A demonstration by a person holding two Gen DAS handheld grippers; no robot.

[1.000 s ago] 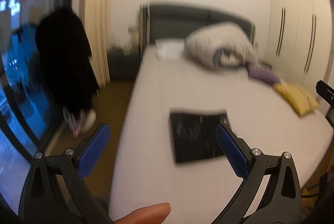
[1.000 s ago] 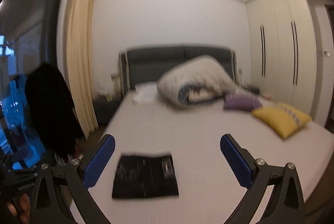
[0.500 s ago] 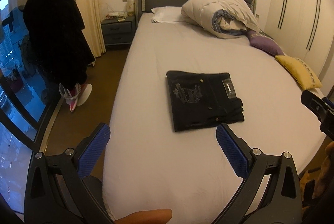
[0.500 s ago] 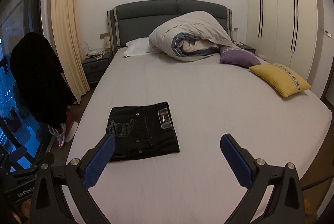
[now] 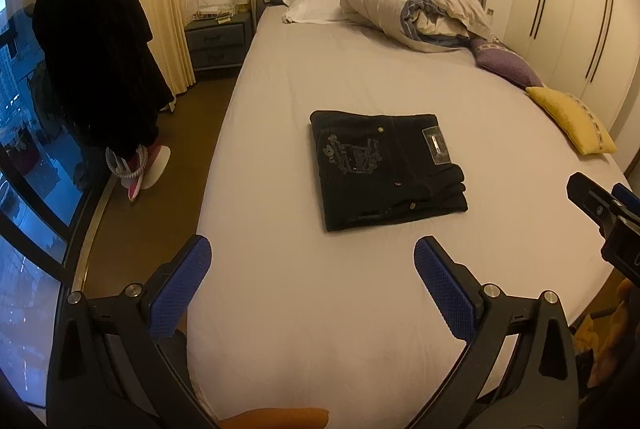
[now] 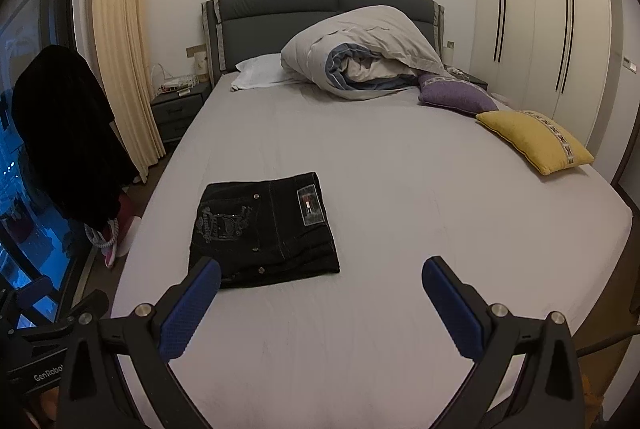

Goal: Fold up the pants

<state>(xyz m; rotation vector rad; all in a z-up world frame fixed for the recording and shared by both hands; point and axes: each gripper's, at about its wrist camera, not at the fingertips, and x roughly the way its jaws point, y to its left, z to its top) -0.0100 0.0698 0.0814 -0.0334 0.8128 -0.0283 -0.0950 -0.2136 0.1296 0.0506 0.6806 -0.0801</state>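
Both views steadied and dipped since a second ago, blur gone, bed now fills the frame.

Black folded denim pants (image 5: 384,169) lie as a compact rectangle on the grey-sheeted bed (image 5: 320,309), left of centre toward the near end, silver back-pocket print and a waistband tag facing up. Task looks finished or nearly so. Denim judged soft but thick, moderately heavy; stacked layers could slide apart, so best taken by the thick near edge or a corner, all layers pinched together. Left gripper (image 5: 312,293) hovers over the bed's foot, jaws wide, nothing held, well short of the pants. Right gripper (image 6: 320,305) same pose, jaws wide and empty, its left blue pad just in front of the stack's near corner.
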